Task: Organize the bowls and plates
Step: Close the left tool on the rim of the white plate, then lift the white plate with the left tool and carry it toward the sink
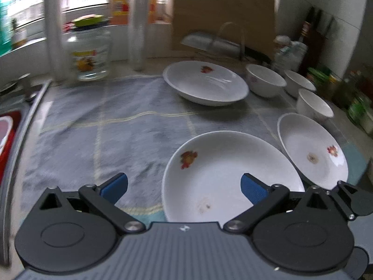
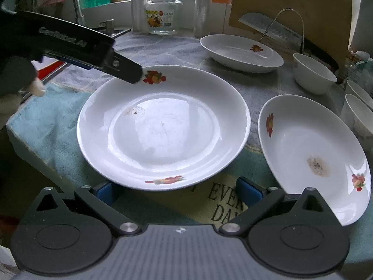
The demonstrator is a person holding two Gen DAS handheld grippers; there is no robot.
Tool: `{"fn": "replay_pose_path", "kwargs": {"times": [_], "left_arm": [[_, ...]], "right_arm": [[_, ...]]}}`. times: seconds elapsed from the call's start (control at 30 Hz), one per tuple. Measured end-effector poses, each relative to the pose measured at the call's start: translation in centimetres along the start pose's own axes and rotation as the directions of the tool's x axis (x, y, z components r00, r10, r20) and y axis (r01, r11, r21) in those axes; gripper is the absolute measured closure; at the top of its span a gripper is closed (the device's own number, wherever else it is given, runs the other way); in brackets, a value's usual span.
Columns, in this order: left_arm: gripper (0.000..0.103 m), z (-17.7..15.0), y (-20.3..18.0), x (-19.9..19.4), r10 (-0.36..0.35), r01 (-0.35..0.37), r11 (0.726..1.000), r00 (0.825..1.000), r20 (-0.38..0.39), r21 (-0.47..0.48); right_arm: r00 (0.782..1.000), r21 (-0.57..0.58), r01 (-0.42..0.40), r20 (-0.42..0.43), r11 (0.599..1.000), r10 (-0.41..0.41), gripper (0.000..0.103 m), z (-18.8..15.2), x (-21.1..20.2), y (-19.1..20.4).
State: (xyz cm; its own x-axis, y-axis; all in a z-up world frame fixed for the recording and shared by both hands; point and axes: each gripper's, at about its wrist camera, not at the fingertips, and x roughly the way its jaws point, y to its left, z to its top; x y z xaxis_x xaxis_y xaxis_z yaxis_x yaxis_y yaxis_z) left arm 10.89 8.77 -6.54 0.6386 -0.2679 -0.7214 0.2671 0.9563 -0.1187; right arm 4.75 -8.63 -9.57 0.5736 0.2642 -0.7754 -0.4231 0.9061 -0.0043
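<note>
Both grippers wide, empty: left gripper (image 1: 184, 187) over near plate (image 1: 223, 175), right gripper (image 2: 179, 192) at its front rim. Left view blurred; third bowl (image 2: 360, 116) cut off.

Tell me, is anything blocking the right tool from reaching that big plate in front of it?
Nothing visible. The right tool is open at the near rim of the big plate, with only bare cloth between its fingers.

A grey-blue towel (image 2: 163, 46) covers the counter (image 1: 149, 61), bearing white dishes.
</note>
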Motion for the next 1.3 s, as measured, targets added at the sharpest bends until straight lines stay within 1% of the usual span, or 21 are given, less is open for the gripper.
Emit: {"fn": "replay_pose_path", "kwargs": {"times": [0.1, 0.17, 0.27, 0.33, 0.4, 0.5, 0.57, 0.7, 0.83, 0.97, 1.07, 1.17, 1.3], "left_arm": [[0.001, 0.7, -0.3, 0.9, -0.059, 0.060, 0.997, 0.998, -0.015, 0.054], [0.001, 1.1, -0.4, 1.8, -0.105, 0.108, 0.990, 0.994, -0.039, 0.091], [0.001, 1.6, -0.7, 3.3, -0.144, 0.154, 0.977, 0.986, -0.082, 0.147], [0.001, 2.0, -0.6, 4.3, -0.166, 0.182, 0.970, 0.980, -0.111, 0.160], [0.001, 2.3, -0.3, 5.1, -0.210, 0.232, 0.959, 0.967, -0.142, 0.162], [0.001, 2.6, -0.3, 6.2, -0.253, 0.287, 0.941, 0.948, -0.191, 0.179], [0.001, 2.7, -0.4, 7.0, -0.294, 0.340, 0.923, 0.925, -0.241, 0.179], [0.001, 2.9, -0.8, 7.3, -0.287, 0.352, 0.907, 0.918, -0.273, 0.232], [0.001, 3.0, -1.5, 7.5, -0.251, 0.342, 0.890, 0.920, -0.302, 0.303], [0.001, 2.4, -1.6, 7.3, -0.242, 0.338, 0.873, 0.926, -0.291, 0.351], [0.000, 2.1, -2.0, 7.2, -0.209, 0.314, 0.868, 0.934, -0.289, 0.386], [0.000, 2.1, -2.2, 7.2, -0.194, 0.296, 0.876, 0.939, -0.283, 0.381], [0.001, 2.6, -2.5, 7.5, -0.175, 0.296, 0.877, 0.931, -0.321, 0.379]], "right_arm": [[1.000, -0.010, -0.006, 0.026, 1.000, 0.007, 0.000, -0.3, -0.1, 0.0], [0.999, -0.011, -0.007, 0.037, 1.000, 0.007, 0.000, -0.5, -0.2, 0.0], [0.999, -0.008, -0.005, 0.045, 1.000, 0.006, 0.000, -0.7, -0.3, 0.0], [0.999, -0.008, -0.005, 0.047, 1.000, 0.006, 0.000, -0.7, -0.3, 0.0], [0.999, -0.007, -0.004, 0.049, 1.000, 0.004, 0.000, -0.7, -0.3, 0.1], [0.999, -0.005, -0.003, 0.051, 1.000, 0.003, 0.000, -0.7, -0.4, 0.1], [0.998, -0.004, -0.003, 0.055, 1.000, 0.003, 0.000, -0.8, -0.4, 0.2], [0.998, 0.001, 0.001, 0.062, 1.000, -0.001, 0.000, -0.9, -0.4, 0.1], [0.997, -0.001, 0.002, 0.076, 1.000, -0.002, 0.000, -1.2, -0.5, 0.1], [0.995, -0.001, 0.001, 0.103, 1.000, -0.001, 0.000, -1.6, -0.6, 0.2], [0.993, -0.001, 0.001, 0.120, 1.000, -0.001, 0.000, -1.8, -0.7, 0.1], [0.991, -0.003, 0.000, 0.132, 1.000, 0.000, 0.000, -2.1, -0.7, 0.2], [0.989, -0.004, 0.000, 0.145, 1.000, 0.001, 0.000, -2.3, -0.8, 0.2]]}}
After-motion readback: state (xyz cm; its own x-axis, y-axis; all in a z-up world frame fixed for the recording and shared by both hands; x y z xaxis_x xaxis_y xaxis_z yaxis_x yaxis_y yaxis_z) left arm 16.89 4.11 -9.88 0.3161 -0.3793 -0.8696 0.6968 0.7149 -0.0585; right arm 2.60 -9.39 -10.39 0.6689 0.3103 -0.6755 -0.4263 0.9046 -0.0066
